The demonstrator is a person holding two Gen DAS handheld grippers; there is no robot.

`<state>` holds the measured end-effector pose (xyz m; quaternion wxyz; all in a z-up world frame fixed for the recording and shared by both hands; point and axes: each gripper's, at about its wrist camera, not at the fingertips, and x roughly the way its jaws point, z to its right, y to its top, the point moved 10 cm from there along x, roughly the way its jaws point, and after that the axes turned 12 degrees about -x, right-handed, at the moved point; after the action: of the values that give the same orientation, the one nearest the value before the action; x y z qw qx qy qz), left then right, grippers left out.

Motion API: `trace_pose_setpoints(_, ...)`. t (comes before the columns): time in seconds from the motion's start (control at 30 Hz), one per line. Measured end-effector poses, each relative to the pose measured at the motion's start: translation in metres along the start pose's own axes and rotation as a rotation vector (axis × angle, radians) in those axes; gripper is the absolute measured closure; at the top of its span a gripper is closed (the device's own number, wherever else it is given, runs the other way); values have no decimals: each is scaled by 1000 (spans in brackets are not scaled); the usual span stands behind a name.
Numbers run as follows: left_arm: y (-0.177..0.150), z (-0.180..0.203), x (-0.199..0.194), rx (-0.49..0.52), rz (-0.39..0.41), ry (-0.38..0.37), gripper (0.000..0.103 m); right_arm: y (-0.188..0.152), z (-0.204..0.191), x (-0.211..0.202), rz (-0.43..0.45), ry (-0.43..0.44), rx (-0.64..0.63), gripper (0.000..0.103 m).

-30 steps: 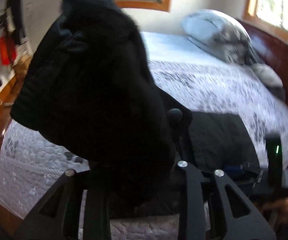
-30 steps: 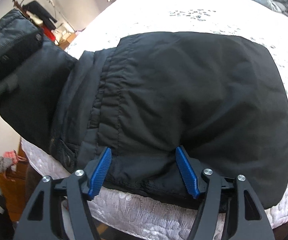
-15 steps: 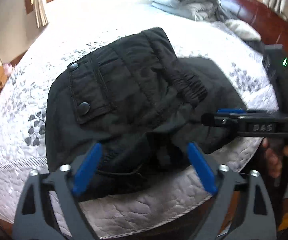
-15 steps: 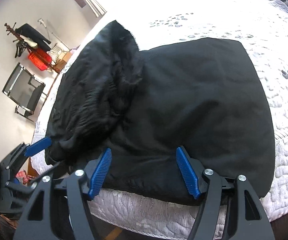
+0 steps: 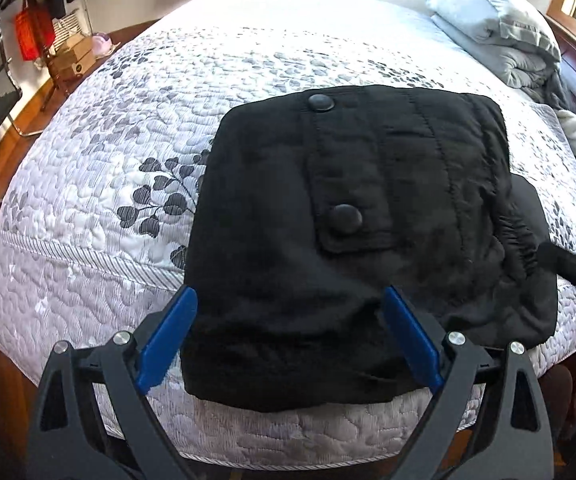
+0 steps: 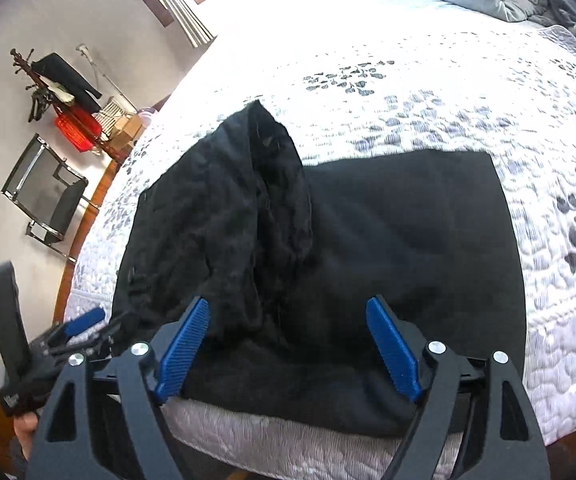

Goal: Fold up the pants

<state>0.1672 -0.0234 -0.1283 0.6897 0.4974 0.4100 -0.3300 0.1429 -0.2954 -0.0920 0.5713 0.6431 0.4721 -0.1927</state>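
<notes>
The black pants [image 5: 348, 232] lie folded in a thick bundle at the near edge of the bed, a snap-button flap on top. They also show in the right wrist view [image 6: 368, 248], with an upper layer humped and peaked on the left. My left gripper [image 5: 288, 336] is open and empty, its blue fingers on either side of the bundle's near edge. My right gripper [image 6: 288, 344] is open and empty over the near hem. The left gripper also shows at the right wrist view's lower left [image 6: 83, 320].
The bed carries a white quilt with grey leaf print [image 5: 127, 152]. A grey folded duvet and pillow [image 5: 496, 28] lie at the far right. A chair [image 6: 43, 192], a coat rack and a red bag [image 6: 77, 126] stand by the wall on the left.
One second ago my left gripper held the pants' end up in the air. It laid that end over the bundle and opened. My right gripper stayed open at the hem.
</notes>
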Motion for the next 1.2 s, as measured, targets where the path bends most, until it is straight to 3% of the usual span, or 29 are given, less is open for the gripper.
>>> trace_pose_setpoints(0.13, 10, -4, 3, -7, 4, 2, 10, 22, 7, 12, -13, -13, 35, 21)
trace_pose_setpoints(0.5, 20, 3, 14, 43, -12, 19, 10, 76, 15, 79, -102, 61, 34, 11)
trace_pose_setpoints(0.57, 22, 2, 17, 40, -20, 19, 10, 78, 12, 86, -115, 81, 12, 12)
trace_pose_setpoints(0.63, 23, 2, 19, 37, -27, 17, 9, 77, 9, 87, -115, 108, -5, 23)
trace_pose_setpoints(0.7, 23, 1, 22, 34, -38, 15, 9, 76, 3, 85, -113, 157, -9, 27)
trace_pose_setpoints(0.97, 24, -3, 10, -7, -38, -26, 9, 74, -7, 84, -105, 274, 7, 25)
trace_pose_setpoints(1.1, 28, -10, 1, -55, -32, -61, 9, 69, -19, 74, -106, 303, -54, 15)
trace_pose_setpoints(1.2, 34, -15, 1, -79, -14, -56, 9, 63, -27, 73, -129, 213, -160, 13)
